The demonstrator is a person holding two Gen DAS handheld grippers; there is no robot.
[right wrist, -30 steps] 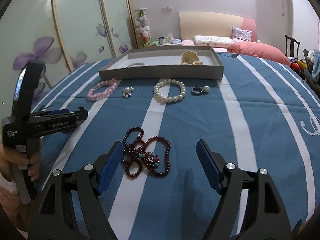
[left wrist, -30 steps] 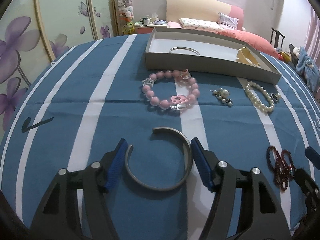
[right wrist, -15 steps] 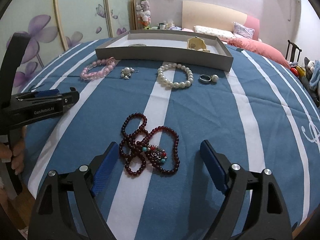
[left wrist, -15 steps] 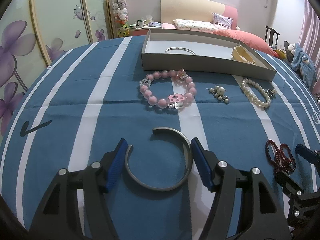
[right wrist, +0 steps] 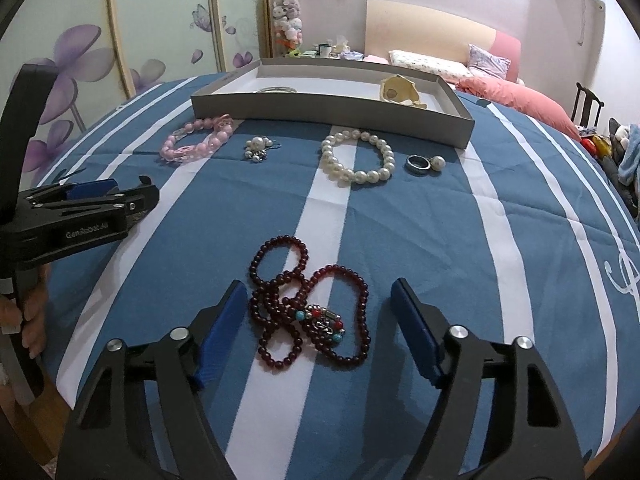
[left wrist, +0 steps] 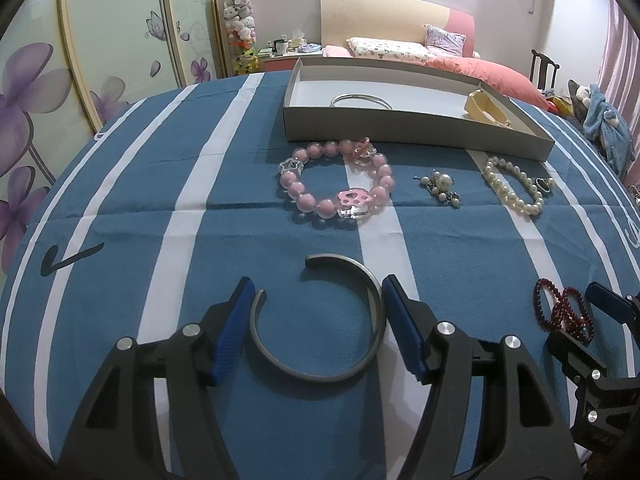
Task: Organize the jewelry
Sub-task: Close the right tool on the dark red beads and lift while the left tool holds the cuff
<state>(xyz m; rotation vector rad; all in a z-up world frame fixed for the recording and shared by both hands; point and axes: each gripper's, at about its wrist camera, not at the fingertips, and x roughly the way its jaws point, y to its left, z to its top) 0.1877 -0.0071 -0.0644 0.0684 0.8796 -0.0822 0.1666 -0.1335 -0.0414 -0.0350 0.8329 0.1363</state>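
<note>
A grey open cuff bangle (left wrist: 320,376) lies on the blue striped cloth. My left gripper (left wrist: 319,284) is shut on it, one blue pad against each side. A tangled dark red bead necklace (right wrist: 312,316) with a few coloured beads lies between the jaws of my right gripper (right wrist: 320,292). Those jaws are closing; the left pad is almost at the beads and the right pad stands apart from them. The grey tray (left wrist: 400,128) at the back holds a silver bangle (left wrist: 360,100) and a cream piece (left wrist: 484,106).
In front of the tray lie a pink bead bracelet (left wrist: 298,190), a pearl earring cluster (left wrist: 440,186), a pearl bracelet (right wrist: 352,176) and a ring with a pearl (right wrist: 418,164). A hand holds the left gripper (right wrist: 120,196) at the left. A bed stands behind.
The right gripper's jaws widened, then narrowed around the red beads, and it shifted slightly over them. The left gripper and the cuff have not moved.
</note>
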